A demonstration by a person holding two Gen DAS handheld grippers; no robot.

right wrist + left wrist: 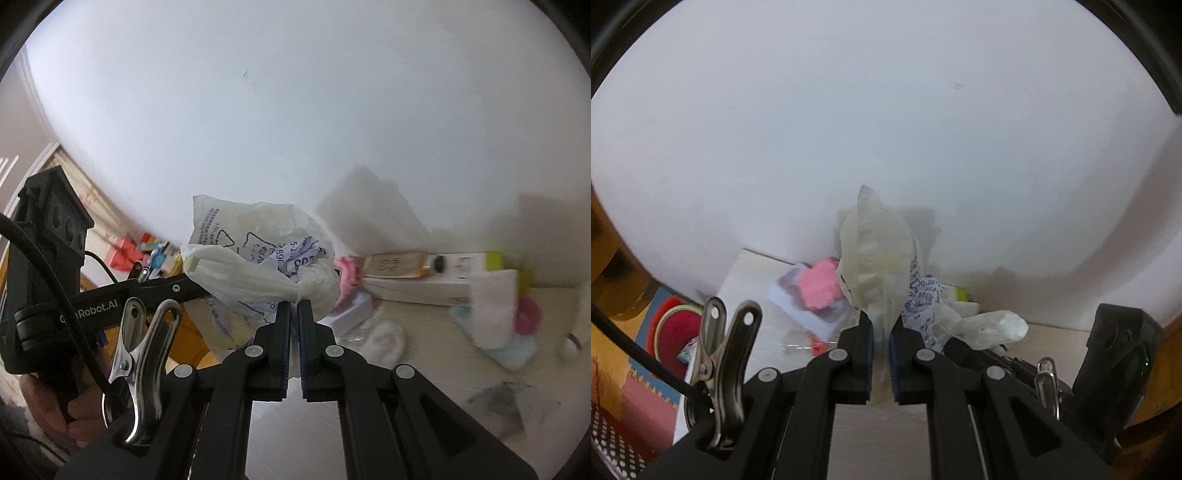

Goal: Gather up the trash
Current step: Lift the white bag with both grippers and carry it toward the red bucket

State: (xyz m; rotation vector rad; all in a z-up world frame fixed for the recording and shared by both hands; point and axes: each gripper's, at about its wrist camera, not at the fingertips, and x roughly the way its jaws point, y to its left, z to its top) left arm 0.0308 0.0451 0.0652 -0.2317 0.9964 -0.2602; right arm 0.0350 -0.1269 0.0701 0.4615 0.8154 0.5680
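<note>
A thin whitish plastic bag (875,251) hangs between my two grippers, with crumpled printed paper (919,299) inside it. In the left wrist view my left gripper (881,321) is shut on one gathered edge of the bag, while the other bag handle (990,325) runs right to the right gripper's black fingers (960,349). In the right wrist view my right gripper (294,306) is shut on a twisted part of the bag (258,266). The left gripper (192,284) pinches the bag's far handle from the left, above the table (424,369).
A pink object on a white box (816,288) lies against the white wall. Long flat boxes (406,277), a white cloth (386,341), a folded towel stack (495,314) and a grey scrap (498,402) lie on the table. A red-patterned mat (676,325) covers the floor at left.
</note>
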